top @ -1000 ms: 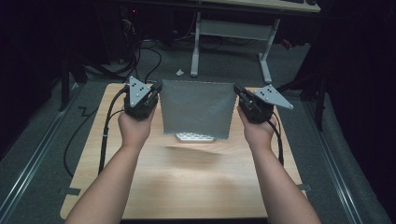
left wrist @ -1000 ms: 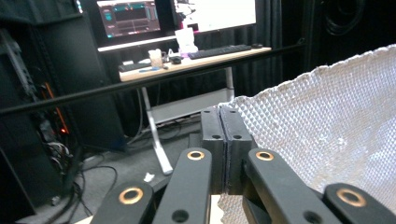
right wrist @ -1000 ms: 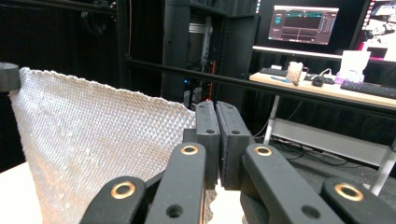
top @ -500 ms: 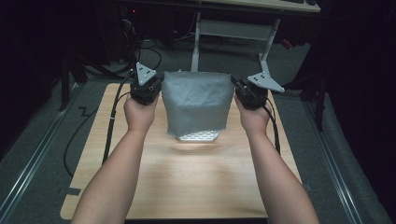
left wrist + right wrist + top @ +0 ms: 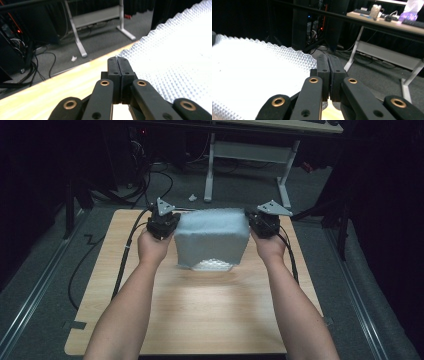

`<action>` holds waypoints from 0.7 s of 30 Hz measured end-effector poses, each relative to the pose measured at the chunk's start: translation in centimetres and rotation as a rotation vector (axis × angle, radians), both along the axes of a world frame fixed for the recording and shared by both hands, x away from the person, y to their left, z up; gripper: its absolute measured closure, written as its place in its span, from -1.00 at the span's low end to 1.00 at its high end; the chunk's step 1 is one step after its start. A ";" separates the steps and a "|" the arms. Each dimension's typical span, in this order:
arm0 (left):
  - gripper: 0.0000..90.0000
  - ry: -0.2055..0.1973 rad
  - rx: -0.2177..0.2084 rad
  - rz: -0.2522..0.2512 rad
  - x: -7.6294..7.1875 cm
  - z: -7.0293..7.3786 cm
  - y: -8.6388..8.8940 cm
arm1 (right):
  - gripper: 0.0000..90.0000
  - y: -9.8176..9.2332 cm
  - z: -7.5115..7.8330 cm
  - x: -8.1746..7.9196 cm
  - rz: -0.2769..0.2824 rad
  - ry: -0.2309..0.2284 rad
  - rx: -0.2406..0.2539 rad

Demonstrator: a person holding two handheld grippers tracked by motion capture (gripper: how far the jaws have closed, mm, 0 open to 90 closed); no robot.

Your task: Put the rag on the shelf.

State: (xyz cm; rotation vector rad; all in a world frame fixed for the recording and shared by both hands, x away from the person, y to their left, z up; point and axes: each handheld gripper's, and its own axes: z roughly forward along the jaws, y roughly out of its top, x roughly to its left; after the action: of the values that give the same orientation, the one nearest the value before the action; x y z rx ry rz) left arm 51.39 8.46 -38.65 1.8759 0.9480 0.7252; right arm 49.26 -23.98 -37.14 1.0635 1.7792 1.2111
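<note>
A white, dimpled bubble-wrap sheet [image 5: 212,237] hangs above the wooden table [image 5: 210,315], and its lower edge curls near the tabletop. My left gripper [image 5: 167,223] is shut on the sheet's upper left corner. My right gripper [image 5: 255,223] is shut on the upper right corner. In the left gripper view the closed jaws of that gripper [image 5: 117,59] pinch the sheet [image 5: 175,57], which spreads to the right. In the right gripper view the gripper [image 5: 328,57] has its jaws pressed together, with the sheet [image 5: 249,67] stretching off to the left.
Beyond the table's far edge stands a white desk frame [image 5: 210,170] on grey carpet. Black cables [image 5: 125,255] trail from the grippers over the table's left side to the floor. Metal rails [image 5: 30,300] run along both sides of the table.
Both grippers have drawn closer together with the sheet still held. The sheet's top now bows outward between them instead of hanging flat.
</note>
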 end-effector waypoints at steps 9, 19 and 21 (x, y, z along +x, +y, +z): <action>0.99 0.052 -0.021 -0.029 -0.6 -2.2 0.4 | 0.99 -0.2 -2.0 0.1 0.017 0.056 0.002; 0.99 0.091 -0.078 -0.051 -1.5 -4.5 1.0 | 0.99 -0.5 -4.2 -1.0 0.041 0.078 0.050; 0.99 0.090 -0.077 -0.068 -1.8 -5.0 0.9 | 0.99 -0.5 -4.8 -1.4 0.041 0.082 0.046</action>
State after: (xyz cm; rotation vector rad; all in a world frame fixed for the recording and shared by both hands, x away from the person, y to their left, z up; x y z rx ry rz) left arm 49.57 9.35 -43.64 1.8764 0.9504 0.5593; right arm 47.85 -24.48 -41.92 1.1222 1.8513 1.2547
